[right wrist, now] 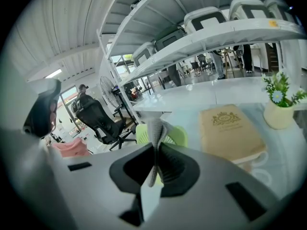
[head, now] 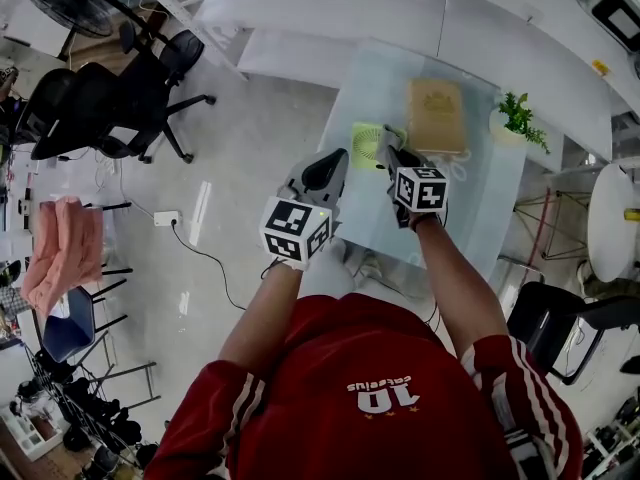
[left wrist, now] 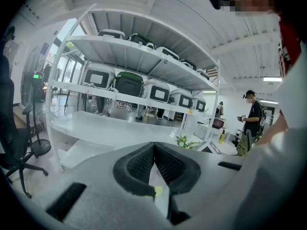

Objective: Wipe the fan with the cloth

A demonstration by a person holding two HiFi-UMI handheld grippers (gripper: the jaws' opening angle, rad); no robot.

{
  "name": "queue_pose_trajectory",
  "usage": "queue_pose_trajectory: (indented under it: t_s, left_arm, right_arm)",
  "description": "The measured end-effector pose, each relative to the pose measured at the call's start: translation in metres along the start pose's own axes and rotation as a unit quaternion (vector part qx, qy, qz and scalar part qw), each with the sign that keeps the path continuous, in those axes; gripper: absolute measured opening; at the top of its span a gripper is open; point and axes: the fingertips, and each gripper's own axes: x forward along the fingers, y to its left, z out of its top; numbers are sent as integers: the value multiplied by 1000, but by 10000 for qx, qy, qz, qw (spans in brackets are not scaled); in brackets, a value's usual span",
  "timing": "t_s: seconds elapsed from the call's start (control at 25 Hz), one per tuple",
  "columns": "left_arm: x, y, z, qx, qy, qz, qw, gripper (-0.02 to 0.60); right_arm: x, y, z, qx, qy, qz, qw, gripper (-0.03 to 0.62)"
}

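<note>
The right gripper [head: 388,148] has its ribbed black jaws clamped on a grey cloth [right wrist: 156,131], a thin woven piece pinched into a narrow upright fold that stands above the jaw tips. Right behind that fold sits the fan [right wrist: 178,135], a small round lime-green one with a slatted grille. In the head view it rests near the left edge of the pale, glassy tabletop [head: 480,203], and the cloth end of the gripper is at its right side; whether the two are touching cannot be told. The left gripper [left wrist: 154,148] is held off the tabletop's left edge, over the glossy floor, its padded jaws pressed together at the tips with nothing between them. Beyond the fan lies a flat tan book [right wrist: 229,128] with a gilt crest on its cover, and to its right stands a small leafy plant [right wrist: 279,107] in a pale rounded pot.
</note>
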Motion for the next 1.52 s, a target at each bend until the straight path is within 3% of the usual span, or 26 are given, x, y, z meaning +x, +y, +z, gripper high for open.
queue_pose_trajectory:
  t_s: [1.52]
  left_arm:
    - [-1, -46, -9, 51, 9, -178, 9998, 5]
  right_arm:
    - [-56, -34, -6, -11, -134, -354, 9993, 23]
